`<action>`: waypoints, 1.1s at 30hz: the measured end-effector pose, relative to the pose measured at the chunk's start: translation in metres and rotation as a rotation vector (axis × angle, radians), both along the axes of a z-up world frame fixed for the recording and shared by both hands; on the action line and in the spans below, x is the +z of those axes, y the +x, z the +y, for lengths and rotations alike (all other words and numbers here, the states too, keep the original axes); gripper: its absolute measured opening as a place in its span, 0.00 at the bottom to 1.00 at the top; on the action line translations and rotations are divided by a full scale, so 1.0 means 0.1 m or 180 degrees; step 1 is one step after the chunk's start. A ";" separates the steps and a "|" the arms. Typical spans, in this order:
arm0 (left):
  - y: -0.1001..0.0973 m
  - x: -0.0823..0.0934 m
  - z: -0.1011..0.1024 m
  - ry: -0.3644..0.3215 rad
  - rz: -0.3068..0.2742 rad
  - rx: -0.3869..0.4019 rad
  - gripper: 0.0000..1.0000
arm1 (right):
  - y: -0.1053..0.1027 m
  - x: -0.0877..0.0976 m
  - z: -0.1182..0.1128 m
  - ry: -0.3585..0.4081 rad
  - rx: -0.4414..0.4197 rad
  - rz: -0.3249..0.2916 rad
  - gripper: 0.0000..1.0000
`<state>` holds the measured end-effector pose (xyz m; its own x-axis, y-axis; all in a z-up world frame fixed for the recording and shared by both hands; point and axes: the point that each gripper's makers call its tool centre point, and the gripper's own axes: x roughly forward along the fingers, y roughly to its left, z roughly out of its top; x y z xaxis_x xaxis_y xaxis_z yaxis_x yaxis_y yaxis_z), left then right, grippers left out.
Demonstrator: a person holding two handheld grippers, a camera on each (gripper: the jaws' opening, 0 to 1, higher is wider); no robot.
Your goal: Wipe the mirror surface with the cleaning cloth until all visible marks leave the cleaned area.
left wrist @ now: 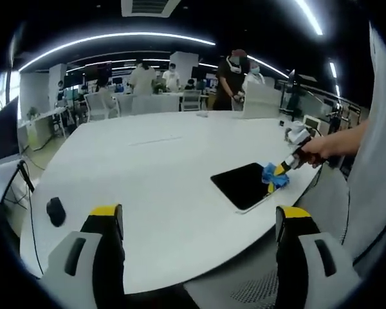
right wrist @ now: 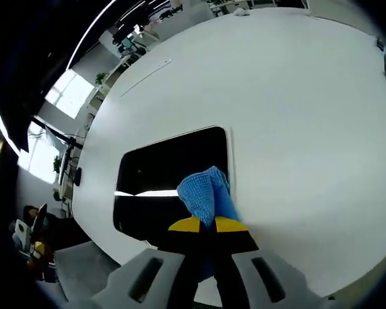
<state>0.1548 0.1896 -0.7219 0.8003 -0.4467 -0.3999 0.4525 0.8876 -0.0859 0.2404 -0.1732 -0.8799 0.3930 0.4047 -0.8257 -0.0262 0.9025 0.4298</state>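
A dark rectangular mirror [left wrist: 243, 185] lies flat near the white table's near right edge; in the right gripper view the mirror [right wrist: 159, 172] reflects a bright strip of light. My right gripper [right wrist: 208, 226] is shut on a blue cleaning cloth [right wrist: 209, 197], and the cloth rests on the mirror's near right corner. In the left gripper view that right gripper [left wrist: 288, 166], held by a hand, presses the cloth [left wrist: 274, 176] onto the mirror's right end. My left gripper [left wrist: 199, 222] stands open above the table's front edge, well left of the mirror, with nothing between its jaws.
The large white oval table [left wrist: 148, 161] stretches far back. A black mouse-like object [left wrist: 55, 211] lies near its left edge. Several people [left wrist: 231, 78] stand behind the table among chairs and desks. A chair seat [left wrist: 257, 293] sits below the front edge.
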 end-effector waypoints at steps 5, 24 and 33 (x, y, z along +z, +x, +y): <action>0.01 0.03 -0.05 -0.0068 0.0003 -0.0055 0.99 | -0.04 0.02 0.01 -0.0020 0.0016 -0.0005 0.00; 0.03 -0.09 -0.01 0.0017 0.0099 -0.0155 0.99 | -0.20 0.02 -0.01 -0.0028 -0.0023 0.0014 0.00; 0.02 -0.17 0.06 0.0091 0.0190 -0.0099 0.99 | -0.17 -0.03 -0.03 -0.0036 -0.0027 0.0014 0.00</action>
